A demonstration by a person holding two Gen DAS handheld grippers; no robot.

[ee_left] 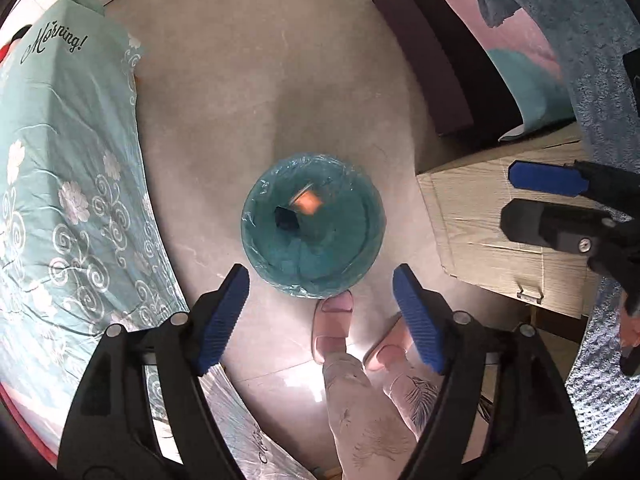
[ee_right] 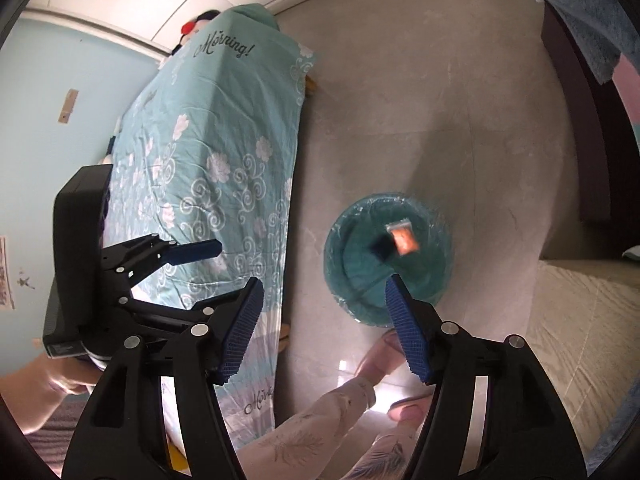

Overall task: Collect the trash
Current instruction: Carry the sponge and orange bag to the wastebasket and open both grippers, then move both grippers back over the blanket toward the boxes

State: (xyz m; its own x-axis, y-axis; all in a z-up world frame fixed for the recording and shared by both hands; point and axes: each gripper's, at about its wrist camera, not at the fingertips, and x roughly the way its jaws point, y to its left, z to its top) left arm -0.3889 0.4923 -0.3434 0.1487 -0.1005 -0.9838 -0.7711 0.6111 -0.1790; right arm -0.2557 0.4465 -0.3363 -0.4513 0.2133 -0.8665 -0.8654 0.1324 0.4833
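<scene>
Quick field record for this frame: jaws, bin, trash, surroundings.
left gripper: jaws open, empty, above the bin
right gripper: jaws open, empty, above the bin's near rim
bin: round, teal liner, on the floor
orange packet: blurred, over the bin mouth; cannot tell if it is in the air or at rest
dark item: inside bin
bed: teal floral cover, left of bin
box: cardboard, right of bin
slippers: pink, at the bin's near side

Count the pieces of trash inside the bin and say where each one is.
2. An orange wrapper, blurred, sits over the middle of the lined trash bin, and a dark piece is just beside it, lower left. The liner's folds may hide more.
</scene>
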